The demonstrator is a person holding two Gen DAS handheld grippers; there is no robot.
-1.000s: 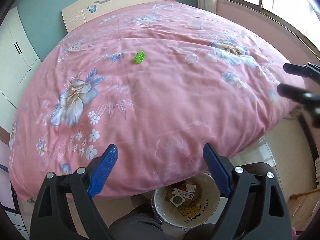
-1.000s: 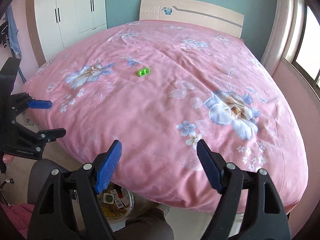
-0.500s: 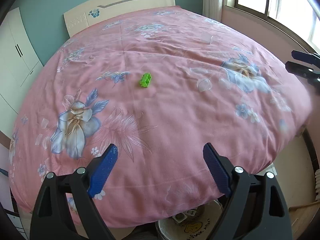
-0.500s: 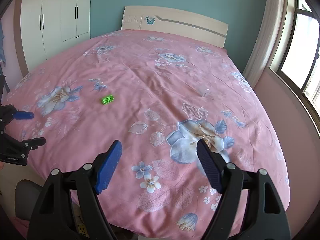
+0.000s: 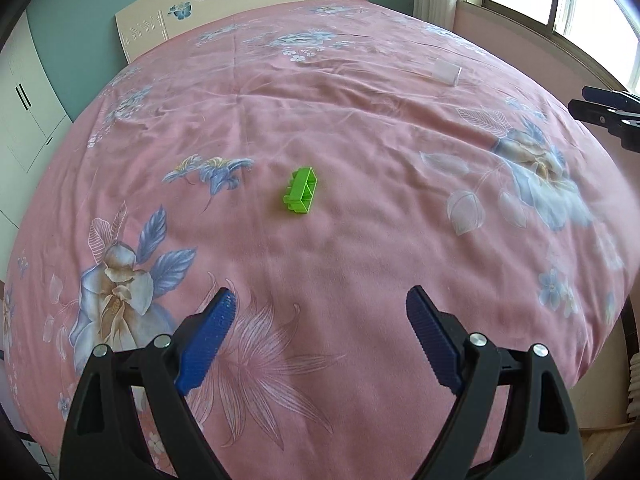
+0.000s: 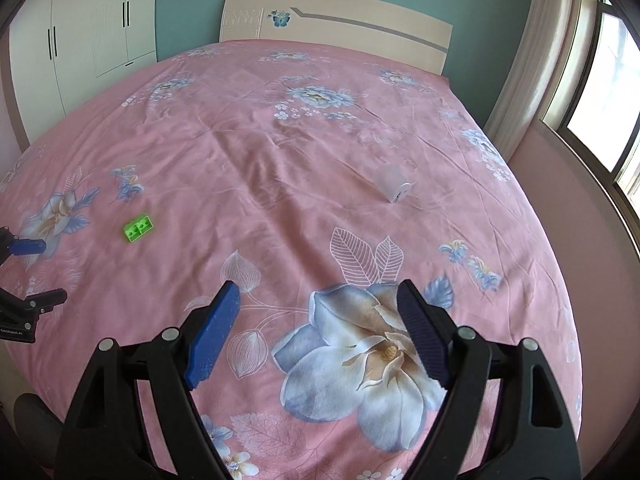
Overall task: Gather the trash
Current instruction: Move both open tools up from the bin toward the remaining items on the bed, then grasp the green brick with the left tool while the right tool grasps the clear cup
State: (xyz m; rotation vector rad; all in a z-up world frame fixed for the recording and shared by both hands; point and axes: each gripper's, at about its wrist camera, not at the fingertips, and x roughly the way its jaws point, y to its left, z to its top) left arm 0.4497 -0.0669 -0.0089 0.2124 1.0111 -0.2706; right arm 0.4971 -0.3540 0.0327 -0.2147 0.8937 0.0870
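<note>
Two pieces of litter lie uncollected on the pink floral bedspread [image 5: 360, 128] as I bring both tools in over it. My left gripper [image 5: 320, 340] hangs wide and empty, lined up on the green plastic block [image 5: 301, 196] mid-bed. My right gripper [image 6: 316, 336] is spreading its jaws, nothing between them, facing the small translucent packet [image 6: 394, 187] nearer the window side. Neither item is touched yet (no bin shows here), so both pickups remain ahead.
</note>
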